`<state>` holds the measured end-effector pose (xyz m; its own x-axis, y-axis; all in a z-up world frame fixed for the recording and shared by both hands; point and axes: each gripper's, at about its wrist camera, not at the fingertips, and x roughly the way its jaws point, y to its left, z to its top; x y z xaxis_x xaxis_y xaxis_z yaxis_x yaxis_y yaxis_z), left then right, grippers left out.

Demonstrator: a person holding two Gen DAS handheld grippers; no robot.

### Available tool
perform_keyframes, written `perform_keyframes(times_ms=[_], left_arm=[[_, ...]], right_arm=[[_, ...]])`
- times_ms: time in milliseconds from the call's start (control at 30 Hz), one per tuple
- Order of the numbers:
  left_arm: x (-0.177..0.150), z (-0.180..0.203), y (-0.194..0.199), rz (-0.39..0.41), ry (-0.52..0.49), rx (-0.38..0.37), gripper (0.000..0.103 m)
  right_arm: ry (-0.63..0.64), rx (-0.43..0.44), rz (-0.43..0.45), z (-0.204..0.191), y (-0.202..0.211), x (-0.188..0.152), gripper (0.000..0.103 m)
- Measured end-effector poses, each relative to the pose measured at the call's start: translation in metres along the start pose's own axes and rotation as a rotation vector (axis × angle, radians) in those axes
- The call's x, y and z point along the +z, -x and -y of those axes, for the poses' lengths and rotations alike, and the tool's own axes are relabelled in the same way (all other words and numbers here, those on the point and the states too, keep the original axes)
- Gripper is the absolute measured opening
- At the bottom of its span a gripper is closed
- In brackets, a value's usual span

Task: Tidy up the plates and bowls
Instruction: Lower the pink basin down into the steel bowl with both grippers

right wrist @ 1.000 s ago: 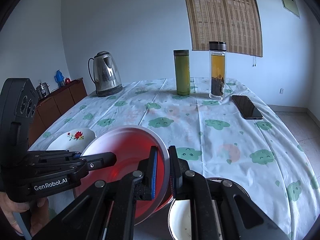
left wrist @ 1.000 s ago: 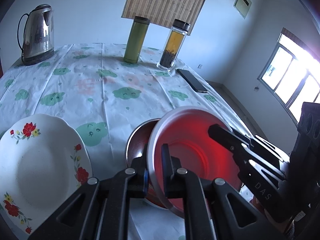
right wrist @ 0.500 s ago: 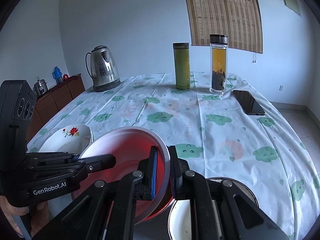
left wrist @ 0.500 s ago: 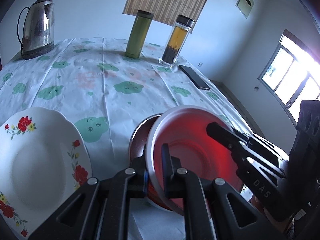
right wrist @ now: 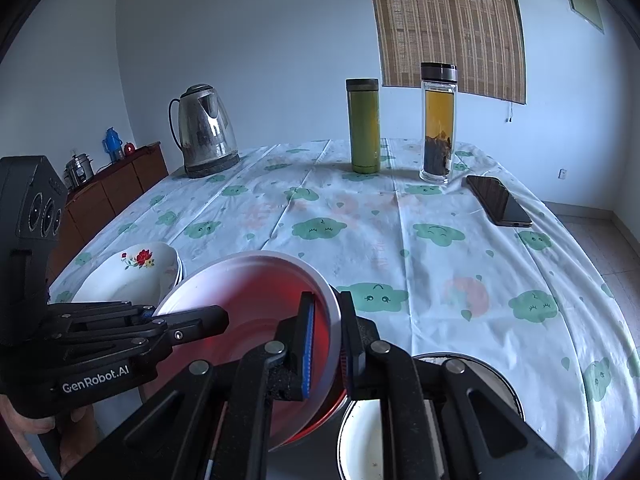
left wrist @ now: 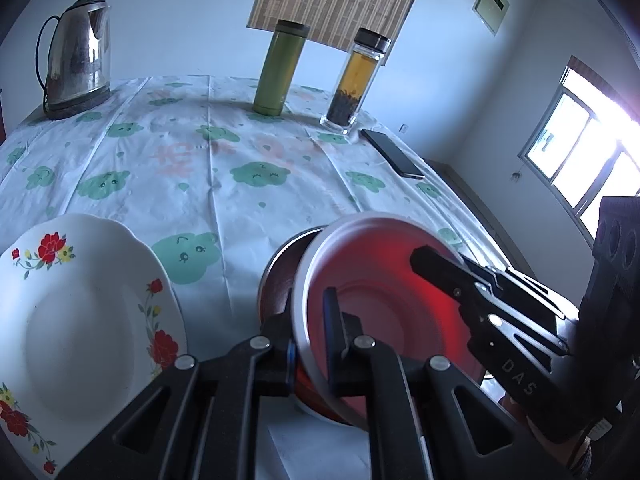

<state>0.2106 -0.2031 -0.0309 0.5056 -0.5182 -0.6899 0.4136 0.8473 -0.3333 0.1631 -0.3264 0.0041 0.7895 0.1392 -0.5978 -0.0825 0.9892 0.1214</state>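
Note:
A red bowl with a white rim (left wrist: pixel 384 280) (right wrist: pixel 256 292) is held above the table by both grippers. My left gripper (left wrist: pixel 310 320) is shut on its left rim. My right gripper (right wrist: pixel 326 328) is shut on its right rim. A dark metal bowl (left wrist: pixel 280 268) sits on the table just under and behind the red bowl. A white plate with red flowers (left wrist: pixel 80 320) (right wrist: pixel 132 268) lies to the left. A white-lined metal bowl (right wrist: pixel 372 440) sits under my right gripper.
At the far side of the table with the cloud-print cloth (right wrist: pixel 400 240) stand a steel kettle (left wrist: pixel 76 56), a green flask (left wrist: pixel 280 68) and a glass tea bottle (left wrist: pixel 356 80). A black phone (left wrist: pixel 392 152) lies at the right edge. A wooden cabinet (right wrist: pixel 112 188) stands left.
Both grippers and the red bowl have moved slightly lower and nearer over the last second. The grip on the bowl is unchanged.

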Motion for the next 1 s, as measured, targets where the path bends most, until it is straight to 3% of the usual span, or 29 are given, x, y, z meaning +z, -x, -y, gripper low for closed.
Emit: perform_keyframes(times_ms=[1000], left_arm=[[-0.001, -0.001, -0.002, -0.003, -0.004, 0.004, 0.008]], right_arm=[[0.111, -0.112, 0.025, -0.014, -0.005, -0.009, 0.016]])
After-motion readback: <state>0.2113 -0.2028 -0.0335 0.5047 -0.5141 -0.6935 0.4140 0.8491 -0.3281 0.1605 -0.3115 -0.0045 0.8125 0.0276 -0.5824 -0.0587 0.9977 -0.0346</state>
